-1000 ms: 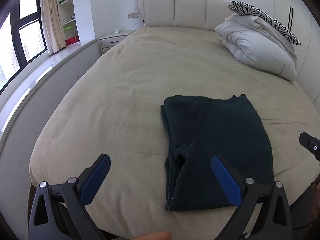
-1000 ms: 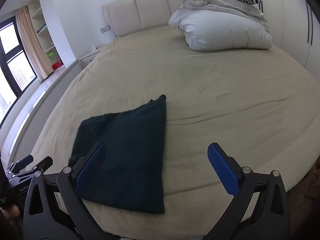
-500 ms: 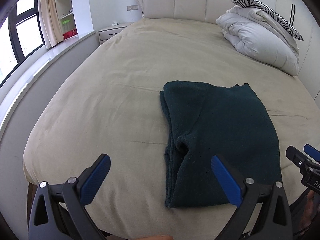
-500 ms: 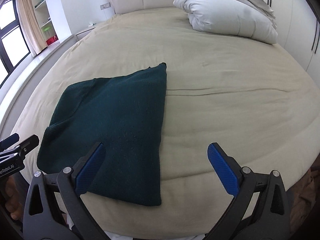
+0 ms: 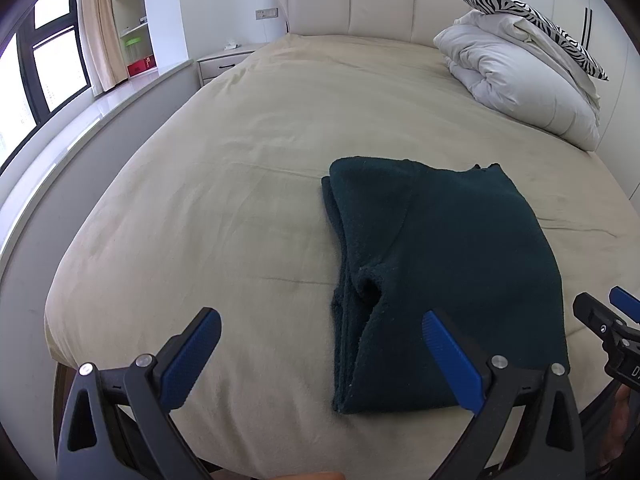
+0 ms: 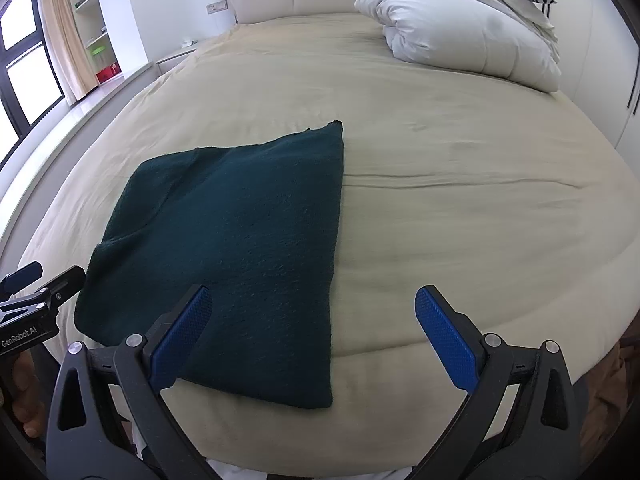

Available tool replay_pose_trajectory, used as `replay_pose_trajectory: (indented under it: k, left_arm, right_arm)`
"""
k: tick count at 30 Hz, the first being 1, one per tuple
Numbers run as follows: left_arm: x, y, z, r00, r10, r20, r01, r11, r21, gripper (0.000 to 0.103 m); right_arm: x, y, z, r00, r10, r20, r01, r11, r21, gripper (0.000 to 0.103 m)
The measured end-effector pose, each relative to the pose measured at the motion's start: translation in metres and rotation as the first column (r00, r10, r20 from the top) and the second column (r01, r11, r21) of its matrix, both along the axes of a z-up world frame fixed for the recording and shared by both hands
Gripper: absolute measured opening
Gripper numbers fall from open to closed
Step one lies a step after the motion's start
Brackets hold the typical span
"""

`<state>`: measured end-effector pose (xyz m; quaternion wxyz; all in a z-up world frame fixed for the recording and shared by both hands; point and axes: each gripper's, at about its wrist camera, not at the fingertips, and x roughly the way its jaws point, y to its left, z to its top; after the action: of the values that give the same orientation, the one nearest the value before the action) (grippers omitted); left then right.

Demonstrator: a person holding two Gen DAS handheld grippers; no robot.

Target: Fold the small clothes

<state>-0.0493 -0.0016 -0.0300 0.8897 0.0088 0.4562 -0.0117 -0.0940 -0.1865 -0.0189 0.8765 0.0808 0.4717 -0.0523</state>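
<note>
A dark green fleece garment [image 5: 444,256] lies folded flat on the beige bed [image 5: 240,152], close to its near edge. Its stacked folded layers show along the left side. In the right wrist view the same garment [image 6: 240,232] is a smooth rectangle. My left gripper [image 5: 320,340] hovers open above the near edge, at the garment's near left corner. My right gripper [image 6: 312,316] hovers open over the garment's near right corner. Neither holds anything. The right gripper's tip [image 5: 612,320] shows at the right edge of the left wrist view.
A folded white duvet [image 5: 520,84] with a zebra-print pillow [image 5: 532,20] sits at the bed's far right, by the padded headboard [image 5: 360,4]. A nightstand [image 5: 224,60], a windowsill ledge and shelves run along the left wall. A wardrobe stands on the right.
Both grippers have moved in closer and tilted down over the bed, so the garment looks larger. The garment itself has not moved, and both grippers stayed open.
</note>
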Motion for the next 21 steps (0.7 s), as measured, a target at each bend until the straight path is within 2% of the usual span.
replay_pose_trajectory:
  k: [21]
  left_arm:
    - [0.0002, 0.0008, -0.0003, 1.0, -0.002, 0.0, 0.002, 1.0, 0.001, 0.103]
  right_arm:
    - [-0.0007, 0.0025, -0.0054, 1.0, 0.003, -0.009, -0.003, 1.0, 0.008, 0.103]
